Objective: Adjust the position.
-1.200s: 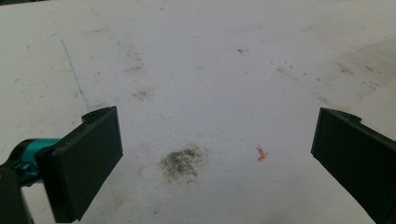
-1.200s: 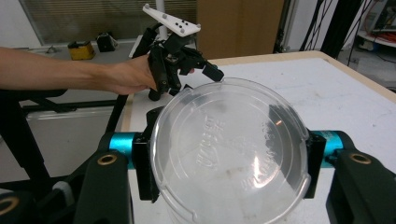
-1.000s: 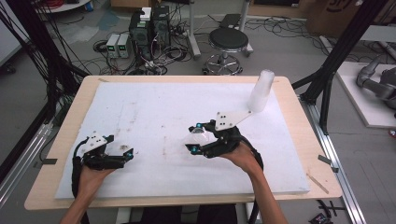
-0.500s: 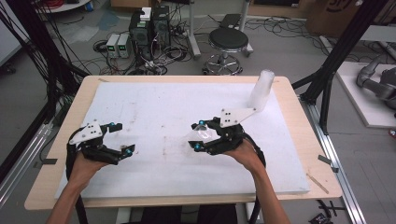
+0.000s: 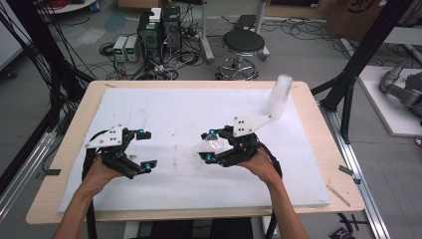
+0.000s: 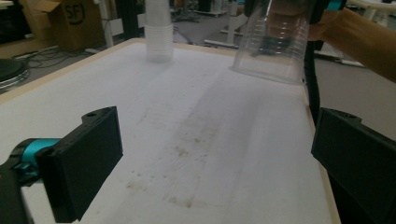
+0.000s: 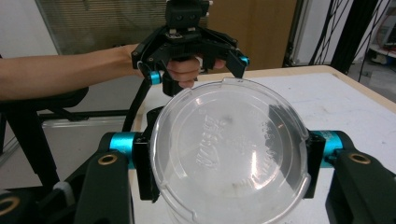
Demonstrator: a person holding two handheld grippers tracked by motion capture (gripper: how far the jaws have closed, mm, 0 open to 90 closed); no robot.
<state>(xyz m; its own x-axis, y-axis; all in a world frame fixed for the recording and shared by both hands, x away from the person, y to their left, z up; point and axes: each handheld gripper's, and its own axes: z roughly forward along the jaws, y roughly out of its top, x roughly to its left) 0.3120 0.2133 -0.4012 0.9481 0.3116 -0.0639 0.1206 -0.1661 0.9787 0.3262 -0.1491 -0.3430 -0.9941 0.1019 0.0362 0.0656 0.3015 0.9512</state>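
Note:
A clear plastic cup [image 5: 215, 145] hangs on its side just above the white mat, its mouth toward the left. My right gripper [image 5: 209, 146] is shut on it, and in the right gripper view the cup [image 7: 231, 154] sits squeezed between both pads. My left gripper [image 5: 146, 150] hovers over the mat's left part, open and with nothing between its jaws, which point at the cup. In the left gripper view, the cup [image 6: 275, 42] shows ahead at upper right. A stack of clear cups [image 5: 278, 97] stands upright at the mat's back right corner.
A white mat [image 5: 189, 107] covers most of the wooden table [image 5: 328, 164]. Black frame posts [image 5: 348, 79] rise beside the table's right side. On the floor beyond the far edge are a stool [image 5: 243, 47] and cabled electronics [image 5: 159, 30].
My left gripper has risen off the mat and shifted a little right, its jaws now facing the cup. The right gripper and the cup have stayed where they were.

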